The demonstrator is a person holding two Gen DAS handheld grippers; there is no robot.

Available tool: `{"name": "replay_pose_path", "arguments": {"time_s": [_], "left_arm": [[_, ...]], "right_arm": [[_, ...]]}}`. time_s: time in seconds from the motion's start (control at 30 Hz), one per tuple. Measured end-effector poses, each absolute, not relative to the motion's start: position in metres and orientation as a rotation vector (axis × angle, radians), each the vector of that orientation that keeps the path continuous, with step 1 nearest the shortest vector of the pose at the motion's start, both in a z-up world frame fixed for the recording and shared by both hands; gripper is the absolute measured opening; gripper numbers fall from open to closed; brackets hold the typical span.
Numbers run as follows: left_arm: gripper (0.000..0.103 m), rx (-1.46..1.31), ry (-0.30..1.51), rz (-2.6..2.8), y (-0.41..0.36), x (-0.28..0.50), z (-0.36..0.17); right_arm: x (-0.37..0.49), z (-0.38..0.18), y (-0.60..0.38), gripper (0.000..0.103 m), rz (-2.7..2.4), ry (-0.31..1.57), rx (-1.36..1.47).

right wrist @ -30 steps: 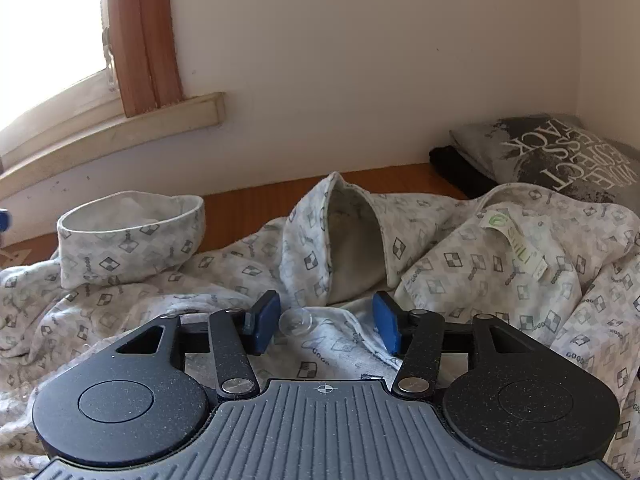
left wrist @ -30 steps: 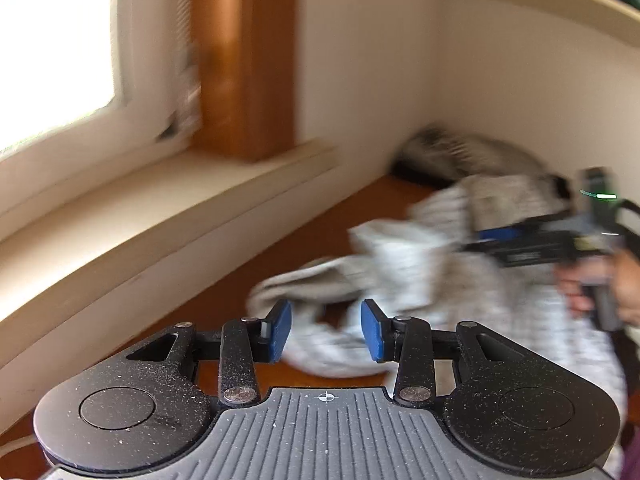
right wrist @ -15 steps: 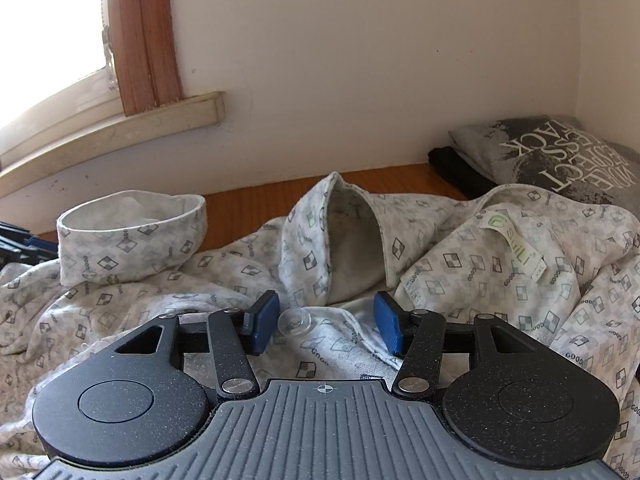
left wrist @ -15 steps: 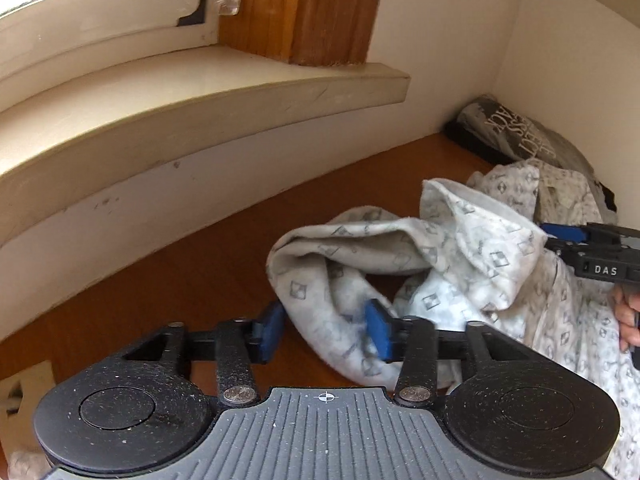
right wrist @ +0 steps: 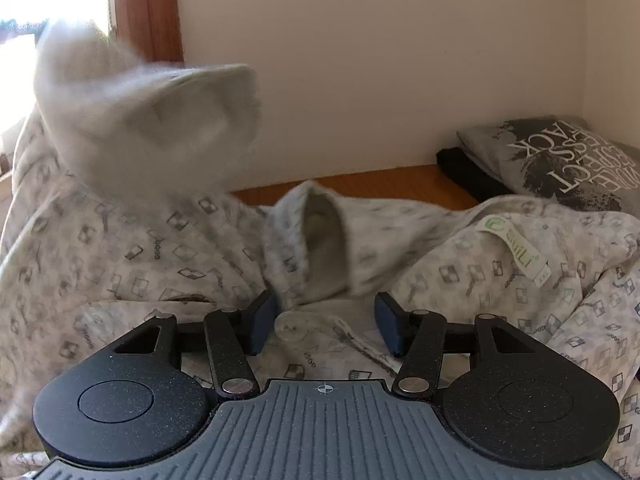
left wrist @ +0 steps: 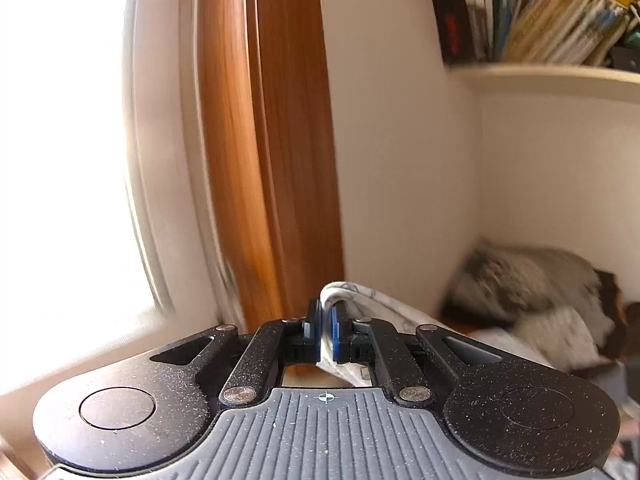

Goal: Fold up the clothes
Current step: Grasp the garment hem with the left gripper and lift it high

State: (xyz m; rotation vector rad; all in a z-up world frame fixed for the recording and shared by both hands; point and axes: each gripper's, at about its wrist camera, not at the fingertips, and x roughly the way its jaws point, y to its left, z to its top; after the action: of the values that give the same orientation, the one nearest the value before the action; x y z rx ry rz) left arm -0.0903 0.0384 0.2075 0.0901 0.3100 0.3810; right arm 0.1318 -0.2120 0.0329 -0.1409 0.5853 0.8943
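The left tongs (left wrist: 326, 332) have just been closing and now pinch a rolled hem of the patterned shirt (right wrist: 460, 264), lifting it; in the right view that raised sleeve end (right wrist: 148, 120) blurs at about ten o'clock. The right tongs (right wrist: 326, 326) stand half open just above the shirt, a clear button (right wrist: 291, 326) between the pads, gripping nothing.

The shirt looks light, limp cotton: it will sag and trail from any single pinch, so doubled edges such as cuffs, the collar by the label (right wrist: 516, 246) or shoulder seams seem the best holds. It lies crumpled across the wooden counter (right wrist: 380, 182).

One shirt is in hand. At two o'clock lie one printed grey garment (right wrist: 560, 160) on one black one (right wrist: 468, 176).
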Motion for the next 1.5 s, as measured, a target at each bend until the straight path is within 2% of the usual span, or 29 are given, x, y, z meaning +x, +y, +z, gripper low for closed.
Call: {"name": "replay_pose_path", "arguments": {"time_s": [0.1, 0.23, 0.53, 0.63, 0.87, 0.93, 0.97, 1.0, 1.03, 1.37, 1.5], "left_arm": [[0.005, 0.127, 0.254, 0.445, 0.038, -0.084, 0.222], [0.005, 0.116, 0.183, 0.550, 0.052, -0.082, 0.231], [0.005, 0.120, 0.260, 0.529, 0.060, -0.075, 0.195], [0.005, 0.110, 0.258, 0.507, 0.056, -0.076, 0.193], [0.005, 0.101, 0.236, 0.487, 0.055, -0.077, 0.206], [0.005, 0.101, 0.236, 0.488, 0.056, -0.077, 0.208], [0.005, 0.101, 0.234, 0.490, 0.056, -0.078, 0.209], [0.005, 0.102, 0.229, 0.494, 0.055, -0.079, 0.209], [0.005, 0.103, 0.224, 0.498, 0.055, -0.080, 0.210], [0.005, 0.004, 0.014, 0.643, 0.073, -0.112, 0.240], [0.005, 0.000, 0.089, 0.603, 0.069, -0.092, 0.226]], "right_arm": [[0.136, 0.034, -0.224, 0.058, 0.901, 0.580, -0.058], [0.141, 0.032, -0.227, 0.058, 0.893, 0.603, -0.030], [0.137, 0.034, -0.222, 0.058, 0.892, 0.577, -0.058], [0.139, 0.050, -0.216, 0.058, 0.883, 0.502, -0.104], [0.148, 0.048, -0.165, 0.060, 0.922, 0.560, -0.289], [0.155, 0.047, -0.166, 0.055, 0.914, 0.565, -0.258], [0.158, 0.049, -0.168, 0.047, 0.907, 0.566, -0.239], [0.161, 0.051, -0.170, 0.011, 0.899, 0.563, -0.221], [0.161, 0.057, -0.175, 0.006, 0.884, 0.540, -0.213], [0.162, 0.152, -0.297, 0.004, 0.713, 0.297, -0.008], [0.161, 0.135, -0.285, 0.005, 0.709, 0.385, -0.114]]}}
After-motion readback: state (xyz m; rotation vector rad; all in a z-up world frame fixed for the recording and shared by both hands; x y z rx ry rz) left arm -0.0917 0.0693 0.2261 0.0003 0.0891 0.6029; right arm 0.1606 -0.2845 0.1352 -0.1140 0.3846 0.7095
